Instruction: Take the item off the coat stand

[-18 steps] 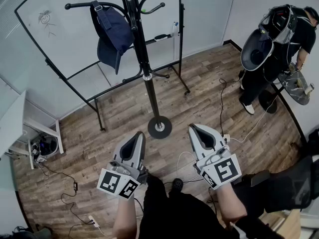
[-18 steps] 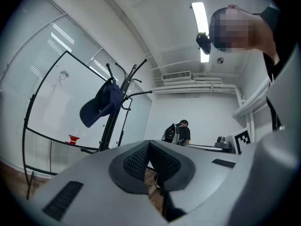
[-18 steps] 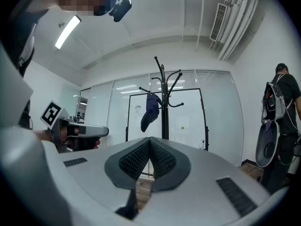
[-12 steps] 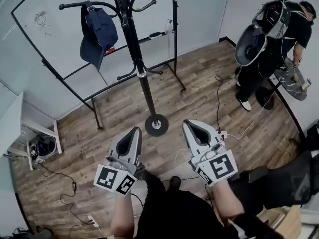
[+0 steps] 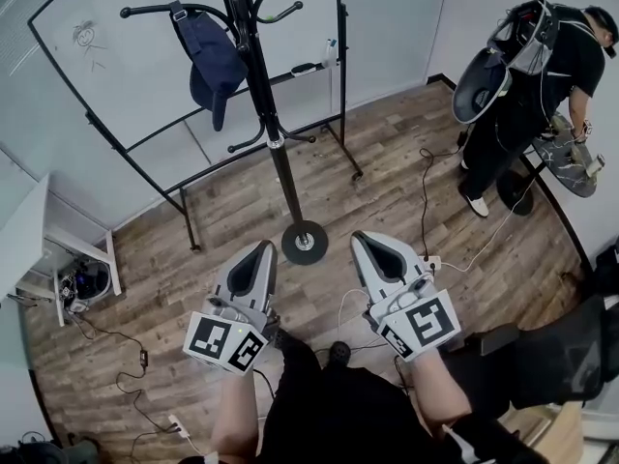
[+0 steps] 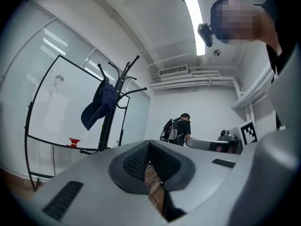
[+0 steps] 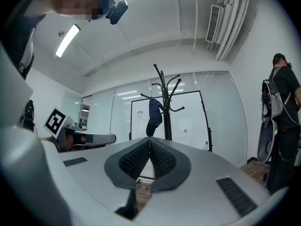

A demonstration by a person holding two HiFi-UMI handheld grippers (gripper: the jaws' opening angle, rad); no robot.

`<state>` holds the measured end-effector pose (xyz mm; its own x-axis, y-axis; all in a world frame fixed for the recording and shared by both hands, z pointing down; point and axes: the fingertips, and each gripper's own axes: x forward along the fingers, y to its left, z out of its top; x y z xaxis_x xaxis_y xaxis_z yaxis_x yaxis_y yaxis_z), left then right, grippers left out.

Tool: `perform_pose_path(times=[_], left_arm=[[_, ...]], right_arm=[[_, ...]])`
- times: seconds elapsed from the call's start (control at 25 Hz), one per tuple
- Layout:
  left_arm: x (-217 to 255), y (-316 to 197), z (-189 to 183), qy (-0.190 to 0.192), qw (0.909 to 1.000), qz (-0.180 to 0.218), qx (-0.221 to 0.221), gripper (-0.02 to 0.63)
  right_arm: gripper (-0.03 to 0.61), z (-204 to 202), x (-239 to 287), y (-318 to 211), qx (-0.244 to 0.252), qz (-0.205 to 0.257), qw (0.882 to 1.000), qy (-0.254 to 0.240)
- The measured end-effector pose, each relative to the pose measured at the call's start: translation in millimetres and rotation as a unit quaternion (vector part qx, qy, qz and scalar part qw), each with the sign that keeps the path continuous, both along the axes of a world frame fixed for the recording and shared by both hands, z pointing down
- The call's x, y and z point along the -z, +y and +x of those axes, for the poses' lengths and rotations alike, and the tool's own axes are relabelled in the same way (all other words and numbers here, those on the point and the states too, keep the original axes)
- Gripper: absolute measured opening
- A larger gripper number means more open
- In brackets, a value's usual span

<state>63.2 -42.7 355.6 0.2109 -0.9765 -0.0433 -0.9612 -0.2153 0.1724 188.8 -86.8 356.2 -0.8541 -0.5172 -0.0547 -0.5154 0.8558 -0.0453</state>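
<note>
Head view, looking steeply down, with both gripper views.

The wooden floor fills the frame. A whiteboard on a black tubular frame stands along the far wall. The black coat stand rises just in front of it from a round base. A second person stands well apart at the right and takes no part.

The left hand-held gripper and the right hand-held gripper are held low and side by side, near the operator's body. Both point toward the base of the stand. In its own view, the left hand-held gripper is clenched, its ribbed pads meeting at the tip with nothing between them. The right hand-held gripper is likewise clenched and empty.

The item to be removed is a dark blue cap. It hangs from an upper hook on the left side of the stand, well apart from both grippers. Both gripper views show the cap on the coat stand at a distance across the room.

Progress: judged to be at the outset. Nothing has been grasped and the cap is on its hook. The approach, the opening of a jaw pair, the grasp and the lift off the hook all remain.
</note>
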Motion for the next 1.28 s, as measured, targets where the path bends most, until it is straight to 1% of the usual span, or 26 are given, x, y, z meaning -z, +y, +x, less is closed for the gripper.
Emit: perform_pose_path(times=[0.36,0.56,0.72,0.8,0.92,1.08,1.28], left_arm=[[-2.3,5.0,4.1,-0.027,0.9996,-0.010,0.006,0.015],[-12.0,0.6,-5.9,-0.021,0.9996,-0.018,0.005,0.015],[-14.0,-3.7,-16.2,-0.023,0.9995,-0.018,-0.007,0.015],[-12.0,-7.0,-28.1,-0.028,0.9994,-0.014,-0.012,0.015],[-9.2,-20.6,-51.6,-0.025,0.9994,-0.007,-0.021,0.015],[-0.1,-40.6,-75.1,-0.026,0.9988,0.006,-0.042,0.015],[6.3,-66.5,-113.0,-0.015,0.9981,0.019,-0.057,0.015]], right_arm=[[0.031,2.7,-8.5,-0.8,-0.001,-0.012,1.000,0.003],[0.031,-4.8,-15.5,-4.5,-0.011,-0.024,1.000,0.003],[0.031,-19.6,-17.9,-7.6,-0.014,-0.033,0.999,-0.005],[0.031,-32.8,-17.4,-9.7,-0.016,-0.031,0.999,-0.004],[0.031,-56.2,-13.7,-18.1,-0.024,-0.024,0.999,-0.002],[0.031,-86.7,-4.6,-27.7,-0.029,-0.016,0.999,0.003],[0.031,-123.7,1.7,-46.4,-0.044,-0.012,0.999,0.015]])
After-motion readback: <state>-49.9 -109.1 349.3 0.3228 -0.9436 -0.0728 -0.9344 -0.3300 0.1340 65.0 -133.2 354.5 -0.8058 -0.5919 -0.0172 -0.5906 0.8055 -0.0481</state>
